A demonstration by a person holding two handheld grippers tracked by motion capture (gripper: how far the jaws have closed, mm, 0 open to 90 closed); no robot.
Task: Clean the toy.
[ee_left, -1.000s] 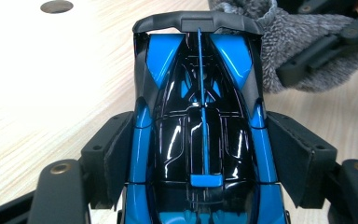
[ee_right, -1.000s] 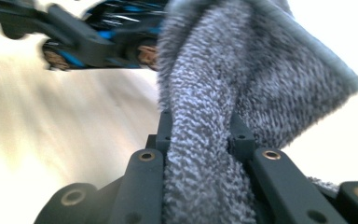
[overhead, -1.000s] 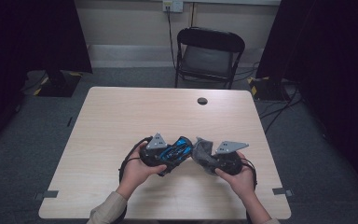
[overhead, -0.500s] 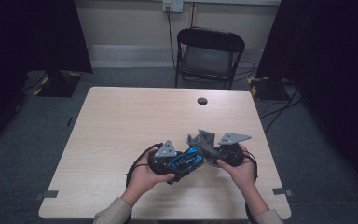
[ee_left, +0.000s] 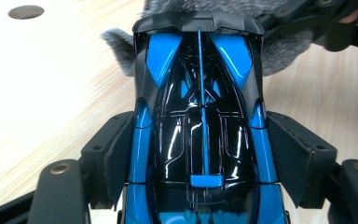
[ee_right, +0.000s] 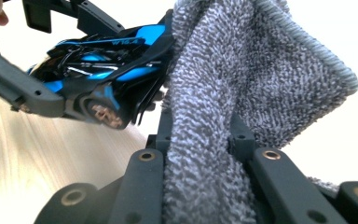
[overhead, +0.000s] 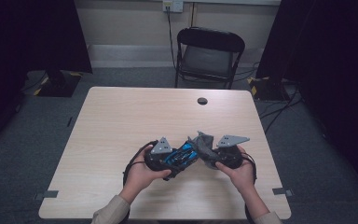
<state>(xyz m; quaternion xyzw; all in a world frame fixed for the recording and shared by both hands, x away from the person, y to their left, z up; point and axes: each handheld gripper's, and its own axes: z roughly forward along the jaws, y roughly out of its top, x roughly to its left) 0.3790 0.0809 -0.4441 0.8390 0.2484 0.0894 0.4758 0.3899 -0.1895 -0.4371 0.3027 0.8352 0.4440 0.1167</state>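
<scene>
High view | left gripper (overhead: 186, 156) jaws grasping blue toy car (ee_left: 200, 121); right gripper (overhead: 205, 151) jaws grasping grey cloth (ee_right: 242, 93), touching car

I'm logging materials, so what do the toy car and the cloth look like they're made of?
Toy car: likely hard moulded plastic, gloss black and blue; light glints sharply off its shell. Cloth: looks like grey terry or microfibre, matte, with a looped pile and a stitched edge; it drapes softly.

Glossy blue-and-black toy car (ee_left: 200, 135), held clear of the worktop (overhead: 121, 121), clamped at both flanks. Grey terry cloth (ee_right: 242, 93), gathered and bunched upright, presses against one end of the car.
</scene>
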